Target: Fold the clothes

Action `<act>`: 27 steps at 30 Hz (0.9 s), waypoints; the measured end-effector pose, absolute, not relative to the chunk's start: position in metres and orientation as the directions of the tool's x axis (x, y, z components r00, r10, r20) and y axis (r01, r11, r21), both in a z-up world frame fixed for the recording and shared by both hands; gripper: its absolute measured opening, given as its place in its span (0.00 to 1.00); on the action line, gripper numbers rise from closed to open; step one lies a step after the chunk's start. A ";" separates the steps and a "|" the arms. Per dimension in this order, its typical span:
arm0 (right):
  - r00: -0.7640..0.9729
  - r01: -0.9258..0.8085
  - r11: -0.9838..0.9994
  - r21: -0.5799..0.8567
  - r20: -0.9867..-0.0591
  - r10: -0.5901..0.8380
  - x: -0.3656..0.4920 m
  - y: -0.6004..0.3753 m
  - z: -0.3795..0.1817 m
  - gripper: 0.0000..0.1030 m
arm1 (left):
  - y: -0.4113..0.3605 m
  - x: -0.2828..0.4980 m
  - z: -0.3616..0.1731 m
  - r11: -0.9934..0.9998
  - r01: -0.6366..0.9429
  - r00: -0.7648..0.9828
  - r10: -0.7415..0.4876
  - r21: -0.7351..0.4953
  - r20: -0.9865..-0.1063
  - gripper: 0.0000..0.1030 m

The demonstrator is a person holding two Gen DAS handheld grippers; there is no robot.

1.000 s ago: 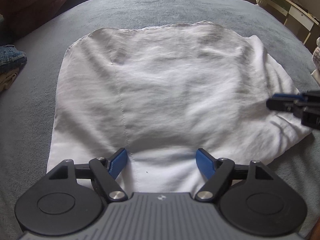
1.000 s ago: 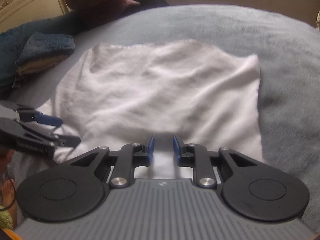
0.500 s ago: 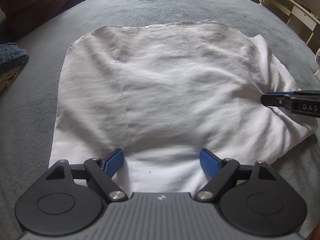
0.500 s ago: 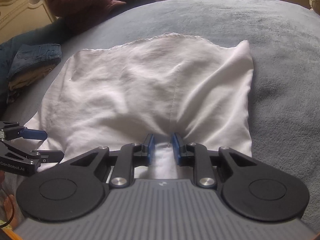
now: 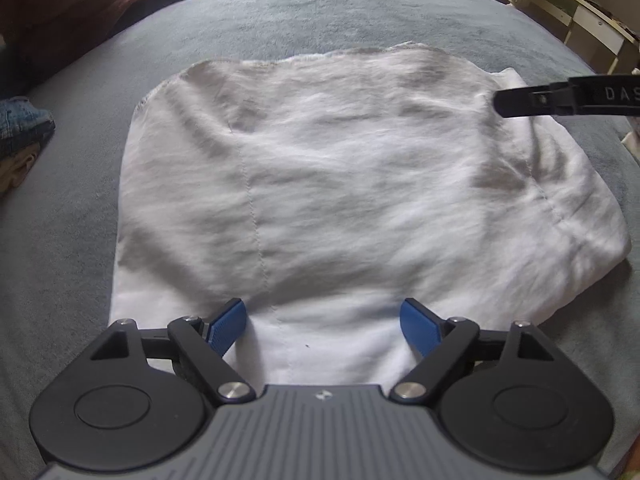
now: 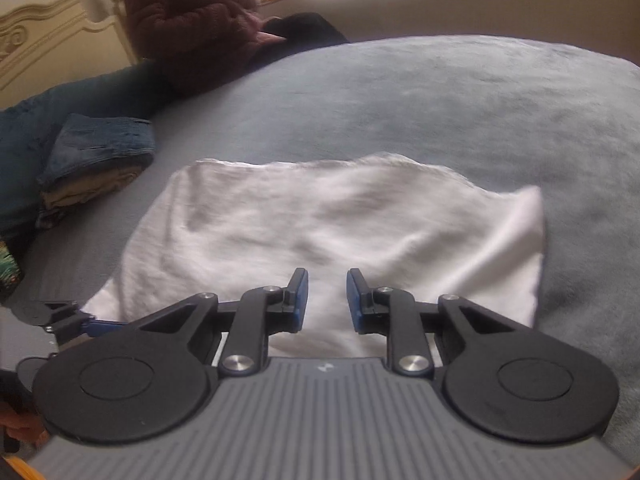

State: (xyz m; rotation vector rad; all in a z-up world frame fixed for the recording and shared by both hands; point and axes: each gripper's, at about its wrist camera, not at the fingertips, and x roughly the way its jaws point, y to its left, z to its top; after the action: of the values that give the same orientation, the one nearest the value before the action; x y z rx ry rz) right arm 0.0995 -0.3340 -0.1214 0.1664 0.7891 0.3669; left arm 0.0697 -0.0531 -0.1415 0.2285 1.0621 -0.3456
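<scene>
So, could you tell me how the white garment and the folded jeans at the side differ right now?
The white garment lies spread wide in the middle of the grey bed cover, while the folded jeans sit as a compact bundle at its left edge. The garment rests alone on the cover; the jeans top a small stack of other folded clothes. The garment is wrinkled, the jeans look tidy. Neither is held by a gripper.

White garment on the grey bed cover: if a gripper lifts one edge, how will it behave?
The wrinkled white cloth garment is probably floppy: its soft creases suggest it will drape and sag rather than hold shape. It looks thin, so likely light. Pushed across the fuzzy grey bed cover, it would probably bunch up rather than slide.
</scene>
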 end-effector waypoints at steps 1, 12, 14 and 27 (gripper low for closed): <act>0.644 -0.286 0.915 0.284 -0.650 0.403 0.097 -0.326 -0.119 0.22 | -0.049 0.068 -0.138 0.921 0.390 0.455 -0.177 0.017 -0.873 0.83; 0.619 -0.550 0.827 0.116 -0.608 0.497 0.065 -0.243 -0.103 0.50 | 0.054 0.075 -0.113 0.968 0.176 0.497 -0.244 -0.179 -0.833 0.82; 0.576 -0.610 0.783 0.122 -0.610 0.544 0.057 -0.225 -0.102 0.52 | 0.085 0.079 -0.113 0.972 0.089 0.510 -0.232 -0.217 -0.829 0.81; 0.431 -0.899 0.325 -0.292 -0.716 0.549 -0.016 -0.083 -0.165 0.64 | 0.175 0.082 -0.140 0.873 -0.161 0.525 -0.319 -0.460 -0.789 0.73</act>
State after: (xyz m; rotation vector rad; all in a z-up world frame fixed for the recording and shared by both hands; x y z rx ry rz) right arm -0.0156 -0.0828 -0.1648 -0.7440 0.5522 1.0147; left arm 0.0823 0.1754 -0.1403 -0.5232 1.0261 -0.1002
